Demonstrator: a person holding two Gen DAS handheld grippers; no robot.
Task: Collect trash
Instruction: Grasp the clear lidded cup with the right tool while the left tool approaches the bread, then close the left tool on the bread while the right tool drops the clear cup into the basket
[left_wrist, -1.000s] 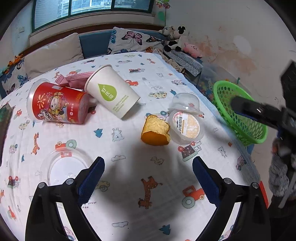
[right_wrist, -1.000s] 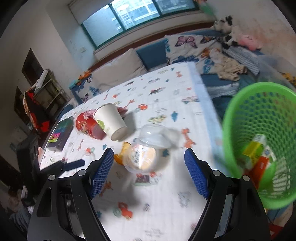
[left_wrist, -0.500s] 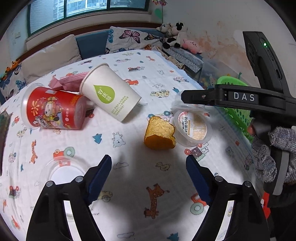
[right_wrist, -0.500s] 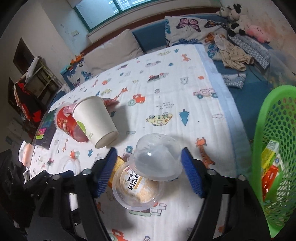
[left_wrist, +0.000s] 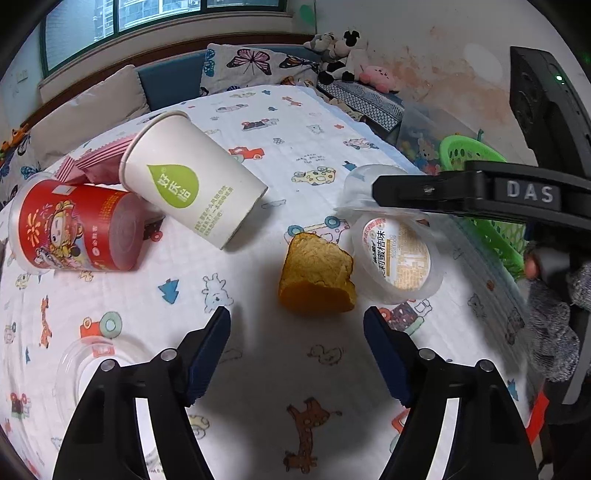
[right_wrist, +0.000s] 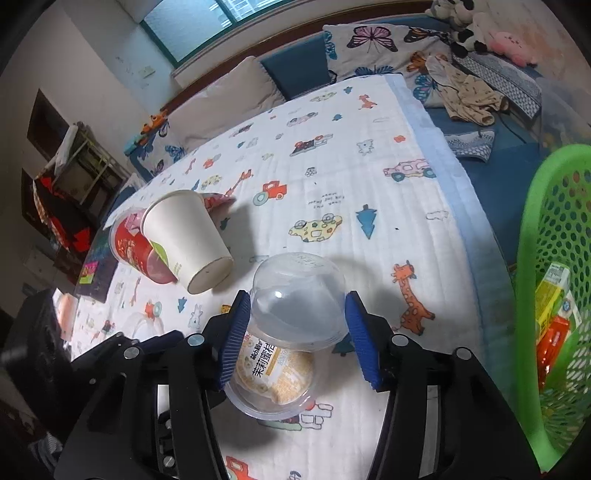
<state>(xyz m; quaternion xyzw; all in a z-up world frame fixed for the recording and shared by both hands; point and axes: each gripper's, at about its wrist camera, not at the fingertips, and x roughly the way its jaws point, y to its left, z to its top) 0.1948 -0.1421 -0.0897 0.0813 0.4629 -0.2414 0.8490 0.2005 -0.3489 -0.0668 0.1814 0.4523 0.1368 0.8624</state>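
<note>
A clear plastic dessert cup (right_wrist: 295, 295) lies on the printed cloth, its labelled lid (right_wrist: 275, 373) hanging open below it. My right gripper (right_wrist: 296, 306) straddles the domed cup; its jaws are closing and both blue pads touch the cup's sides. In the left wrist view one of its black fingers (left_wrist: 424, 192) reaches over the same cup (left_wrist: 364, 181). A torn chunk of yellow bread (left_wrist: 317, 277) lies just left of the lid. My left gripper (left_wrist: 295, 328) hovers just short of the bread, jaws closing, with nothing between them.
A white paper cup (left_wrist: 192, 184) lies tipped against a red can (left_wrist: 74, 229) and a pink wrapper (left_wrist: 96, 158). A flat clear lid (left_wrist: 96, 369) sits at the near left. A green basket (right_wrist: 554, 295) holding wrappers stands past the table's right edge. A gloved hand (left_wrist: 554, 321) holds the right gripper.
The right gripper came down over the clear cup and its jaws narrowed until the pads met the dome. The left gripper moved closer to the bread with its jaws narrowing.
</note>
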